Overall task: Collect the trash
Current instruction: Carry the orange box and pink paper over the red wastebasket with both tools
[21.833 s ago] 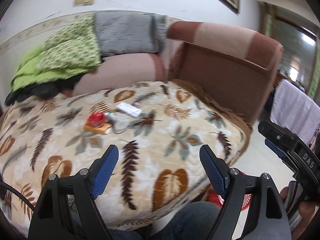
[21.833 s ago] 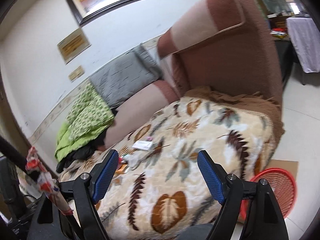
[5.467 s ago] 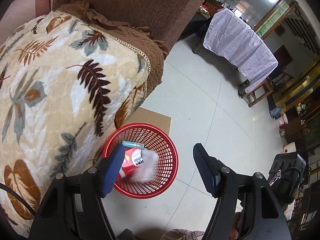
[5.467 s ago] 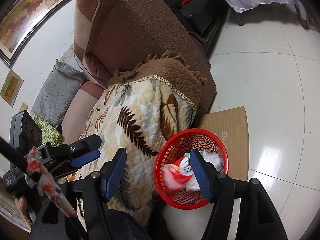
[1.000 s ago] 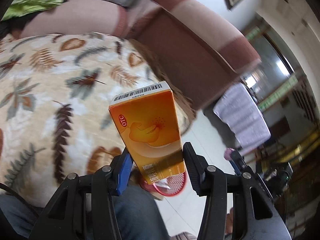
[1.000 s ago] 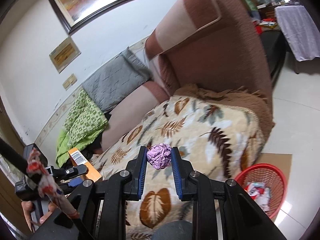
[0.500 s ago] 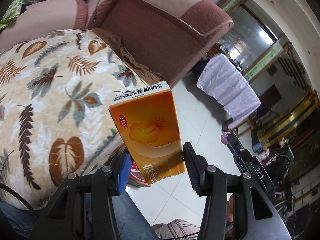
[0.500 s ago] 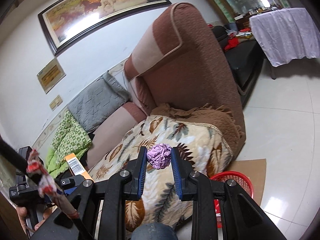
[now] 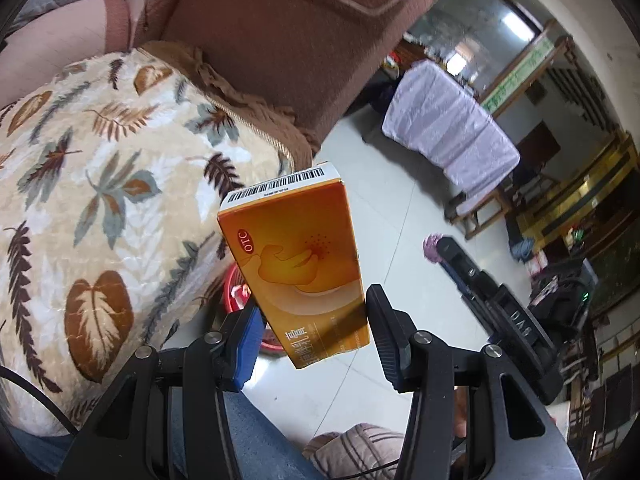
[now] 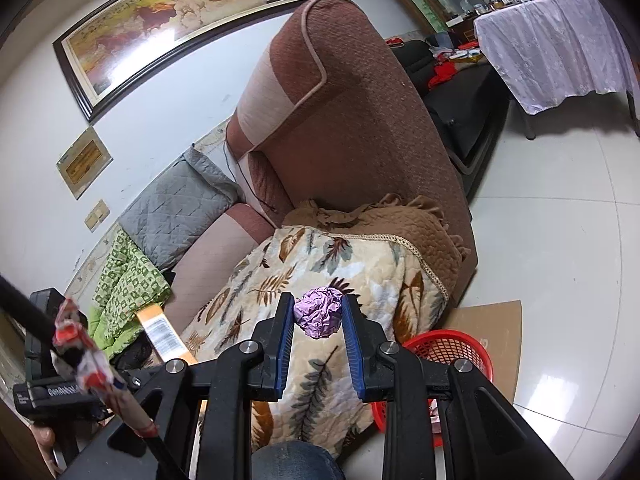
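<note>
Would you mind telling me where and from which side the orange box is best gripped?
Grip the orange box low on its two narrow long edges, coming from its bottom end, as the left gripper does now. It is a tall, flat carton, so pads on the narrow sides leave the broad printed face and barcode end clear, probably letting it drop cleanly into the red basket.

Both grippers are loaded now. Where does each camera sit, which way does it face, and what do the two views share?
Left wrist: behind the left gripper clamping the orange box, facing the floor and red basket; jeans-clad leg below.
Right wrist: behind the right gripper clamping the purple paper ball, facing the sofa; knee below.
Shared: leaf blanket, basket, sofa, each other's gripper.
</note>
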A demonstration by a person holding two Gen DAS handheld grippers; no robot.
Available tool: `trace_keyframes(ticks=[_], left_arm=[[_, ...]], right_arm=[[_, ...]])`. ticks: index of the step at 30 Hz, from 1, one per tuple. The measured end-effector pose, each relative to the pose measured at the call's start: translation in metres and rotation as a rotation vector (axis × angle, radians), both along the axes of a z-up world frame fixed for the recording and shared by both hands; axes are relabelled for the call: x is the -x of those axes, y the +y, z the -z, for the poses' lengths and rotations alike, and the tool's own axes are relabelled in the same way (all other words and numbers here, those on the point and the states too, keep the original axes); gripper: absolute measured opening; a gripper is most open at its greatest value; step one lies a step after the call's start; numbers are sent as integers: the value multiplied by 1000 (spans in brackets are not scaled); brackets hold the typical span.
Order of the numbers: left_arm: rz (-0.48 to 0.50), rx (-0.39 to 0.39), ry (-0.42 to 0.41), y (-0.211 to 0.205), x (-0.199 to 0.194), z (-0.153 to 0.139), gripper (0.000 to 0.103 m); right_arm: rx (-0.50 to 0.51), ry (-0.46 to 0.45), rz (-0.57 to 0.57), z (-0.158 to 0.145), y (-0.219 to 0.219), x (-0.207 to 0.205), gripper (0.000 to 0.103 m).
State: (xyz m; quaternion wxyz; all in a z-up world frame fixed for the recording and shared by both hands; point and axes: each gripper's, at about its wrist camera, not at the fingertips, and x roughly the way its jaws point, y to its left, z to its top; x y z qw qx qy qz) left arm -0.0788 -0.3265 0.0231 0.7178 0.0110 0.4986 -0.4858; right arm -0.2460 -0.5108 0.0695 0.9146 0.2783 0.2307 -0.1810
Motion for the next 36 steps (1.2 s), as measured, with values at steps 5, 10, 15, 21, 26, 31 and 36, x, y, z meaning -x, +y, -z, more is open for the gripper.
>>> trace_keyframes(ticks=[5,10,15,21,26,31,36], left_arm=[[35,-46,5,-20,4,17,48],[61,-86,6,-39,5,33,48],[76,-125,26,-57,3,53,48],[93,-165,49,-71,-1,75,48],[102,-190,63,-80,-3,88,48],[109,-207,79,-87,-4,98,48],[127,-233,78,-96,-4,109,48]], right_arm=[[-6,34,13,10,-6,0,26],[-40,52,41,23,-19,3,26],[-74,69,53,35,-27,4,26],[-100,85,67,47,-35,2,26],[-127,102,71,59,-41,0,26],[-134,107,78,64,-46,0,26],[-153,114,90,70,-51,-2,26]])
